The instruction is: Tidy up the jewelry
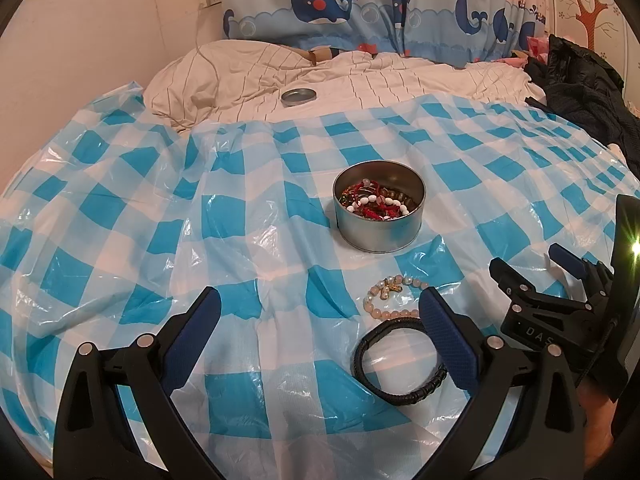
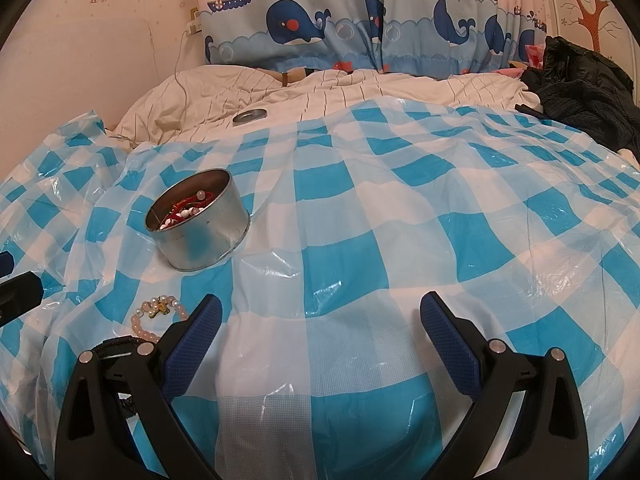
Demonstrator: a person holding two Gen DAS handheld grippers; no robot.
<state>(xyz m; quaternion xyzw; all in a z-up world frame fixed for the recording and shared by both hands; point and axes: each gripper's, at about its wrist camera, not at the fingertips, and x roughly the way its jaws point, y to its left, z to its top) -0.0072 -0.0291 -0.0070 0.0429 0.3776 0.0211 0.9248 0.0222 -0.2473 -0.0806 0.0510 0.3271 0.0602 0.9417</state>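
The round tin (image 1: 379, 216) holding red-and-white beads sits lidless on the checkered plastic sheet (image 1: 160, 208), pink bead bracelet (image 1: 390, 298) and black braided bracelet (image 1: 394, 360) just in front, lid (image 1: 298, 96) back on the bedding, left gripper (image 1: 320, 332) and right gripper (image 2: 320, 332) both spread, holding nothing.

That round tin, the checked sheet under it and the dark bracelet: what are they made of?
The round tin looks like dull bare metal with a grey brushed sheen. The checked sheet seems thin plastic film: glossy, crinkled, see-through. The dark bracelet appears to be braided black cord or leather; which one is hard to tell.
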